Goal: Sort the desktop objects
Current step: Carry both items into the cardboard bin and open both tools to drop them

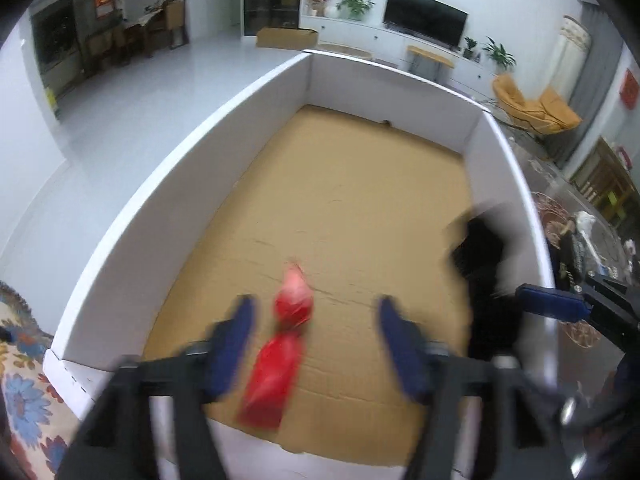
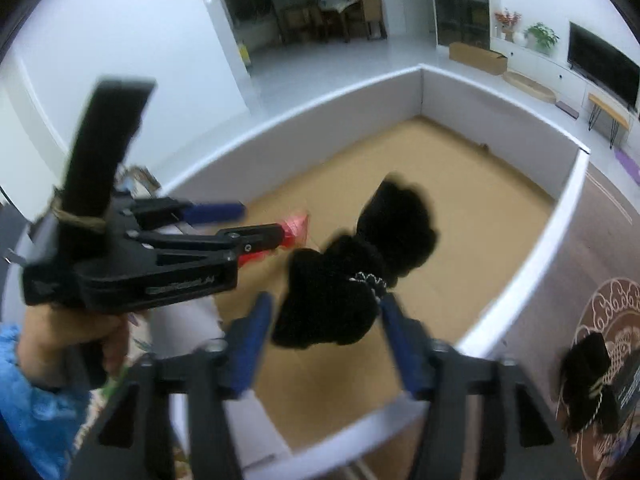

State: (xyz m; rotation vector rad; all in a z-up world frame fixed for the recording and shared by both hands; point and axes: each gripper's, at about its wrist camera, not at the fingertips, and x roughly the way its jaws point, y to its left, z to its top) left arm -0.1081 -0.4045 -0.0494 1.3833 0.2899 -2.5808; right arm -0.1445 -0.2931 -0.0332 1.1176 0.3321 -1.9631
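Your left gripper (image 1: 314, 316) has its blue-padded jaws spread wide, and nothing is pinched between them. The red crinkly foil-wrapped packet with a twisted neck (image 1: 282, 344) sits in the gap, blurred, over the near end of the white-walled box with a brown cardboard floor (image 1: 172, 200); you cannot tell whether it rests on the floor or is in the air.

Your right gripper (image 2: 326, 312) is also wide open. The black velvet drawstring pouch with a speckled cord (image 2: 352, 276) lies between its blue fingers (image 2: 254, 336), above the box floor, gripped by neither pad as far as the blur allows.

From the right wrist, your left gripper reaches in from the left, just beside the black pouch. A second black pouch (image 2: 586, 380) sits outside the box on the brown patterned counter (image 2: 560, 280).
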